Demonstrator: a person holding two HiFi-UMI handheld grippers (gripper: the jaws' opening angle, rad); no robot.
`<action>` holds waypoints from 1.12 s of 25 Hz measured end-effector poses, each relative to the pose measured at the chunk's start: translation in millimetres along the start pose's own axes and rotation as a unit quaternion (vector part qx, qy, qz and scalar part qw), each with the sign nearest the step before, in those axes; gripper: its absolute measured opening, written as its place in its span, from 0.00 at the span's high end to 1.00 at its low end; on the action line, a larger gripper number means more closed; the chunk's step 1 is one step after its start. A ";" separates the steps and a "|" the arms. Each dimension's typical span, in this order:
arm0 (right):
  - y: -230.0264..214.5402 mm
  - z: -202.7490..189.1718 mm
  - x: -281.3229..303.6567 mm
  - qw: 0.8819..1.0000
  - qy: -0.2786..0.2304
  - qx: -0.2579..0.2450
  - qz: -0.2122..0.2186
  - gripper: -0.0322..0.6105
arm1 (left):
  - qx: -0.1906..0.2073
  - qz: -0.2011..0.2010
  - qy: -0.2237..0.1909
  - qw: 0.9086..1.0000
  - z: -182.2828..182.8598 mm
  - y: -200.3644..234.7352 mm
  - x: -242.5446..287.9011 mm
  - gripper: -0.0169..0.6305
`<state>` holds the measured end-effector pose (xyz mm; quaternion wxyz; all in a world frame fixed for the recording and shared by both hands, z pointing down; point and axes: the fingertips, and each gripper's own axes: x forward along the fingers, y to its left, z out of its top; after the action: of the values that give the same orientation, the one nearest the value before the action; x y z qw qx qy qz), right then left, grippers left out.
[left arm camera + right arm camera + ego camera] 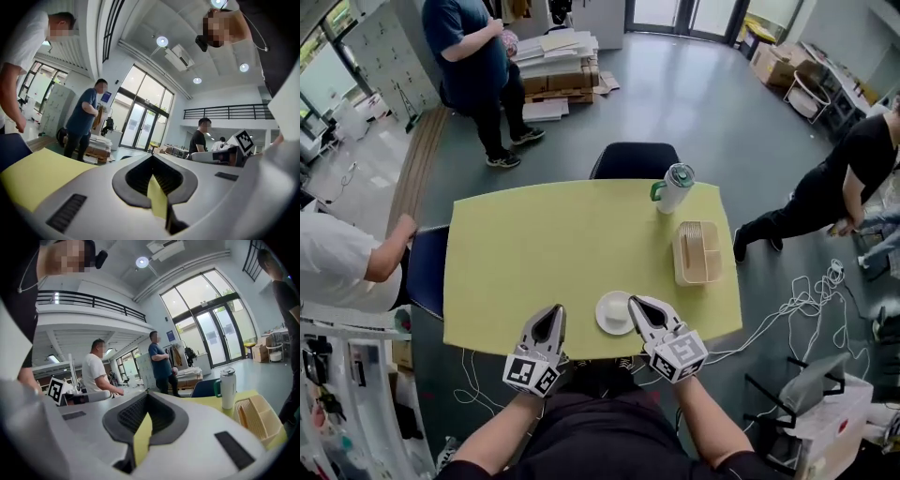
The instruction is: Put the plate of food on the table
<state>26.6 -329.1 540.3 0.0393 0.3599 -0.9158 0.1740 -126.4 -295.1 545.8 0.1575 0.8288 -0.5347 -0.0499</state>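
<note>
A small white plate (614, 312) lies on the yellow-green table (544, 253) close to its near edge; what it carries is too small to tell. My right gripper (635, 303) is shut, its tips just right of the plate's rim and holding nothing. My left gripper (553, 313) is shut too, a hand's width left of the plate over the table edge. In the left gripper view the jaws (152, 158) meet at the tip, with only table showing behind them. The right gripper view shows the same: shut jaws (147, 393) with nothing held. The plate is hidden in both gripper views.
A white tumbler (673, 187) with a green lid and a beige divided tray (697, 251) stand at the table's right side. A dark chair (634, 161) sits at the far edge, a blue chair (427, 270) at the left. People stand around; cables (797, 300) lie on the floor.
</note>
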 end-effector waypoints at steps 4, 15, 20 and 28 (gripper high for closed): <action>4.0 30.9 -8.0 0.999 -0.007 -0.034 -0.011 0.93 | 0.005 -0.021 -0.016 1.000 21.0 -16.9 3.4 0.96; 26.0 74.2 -35.1 0.998 -0.031 -0.057 -0.011 0.93 | 0.026 -0.053 -0.043 0.997 67.1 -49.0 4.1 0.96; 36.5 81.6 -41.6 0.997 -0.042 -0.058 -0.008 0.93 | 0.031 -0.068 -0.048 0.996 73.3 -65.6 -0.9 0.96; 54.9 95.1 -50.7 0.995 -0.061 -0.076 0.015 0.93 | 0.034 -0.084 -0.045 0.995 75.5 -75.5 -8.1 0.96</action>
<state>32.1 -292.0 425.3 0.0076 0.3518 -0.9324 0.0822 -83.1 -274.9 450.1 0.1005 0.8727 -0.4707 -0.0825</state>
